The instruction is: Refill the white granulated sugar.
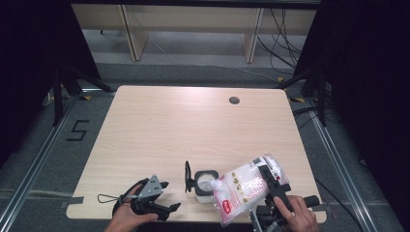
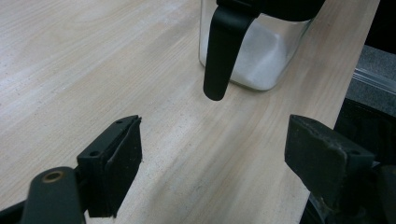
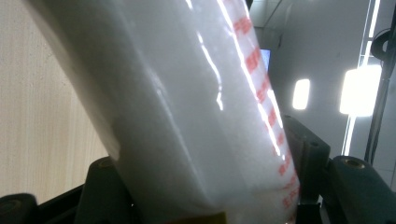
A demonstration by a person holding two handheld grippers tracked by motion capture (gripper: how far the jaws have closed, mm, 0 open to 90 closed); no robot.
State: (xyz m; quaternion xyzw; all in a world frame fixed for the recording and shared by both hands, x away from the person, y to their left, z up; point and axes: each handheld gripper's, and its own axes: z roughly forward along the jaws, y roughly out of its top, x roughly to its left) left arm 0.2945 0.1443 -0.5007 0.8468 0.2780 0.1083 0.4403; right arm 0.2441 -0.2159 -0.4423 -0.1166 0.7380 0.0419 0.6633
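- The clear square jar (image 1: 204, 184) stands near the counter's (image 1: 193, 125) near edge, lid (image 1: 187, 176) swung open at its 9 o'clock side, holding white powder low inside.
- The plastic bag (image 1: 244, 188), see-through with red print and packed with white grains, lies tilted at the jar's 3 o'clock, its lower corner at the jar's mouth.
- The right gripper (image 1: 273, 186) has its jaws clamped on the bag.
- The left gripper (image 1: 164, 197), at the jar's 8 o'clock, has jaws spread with nothing between them.
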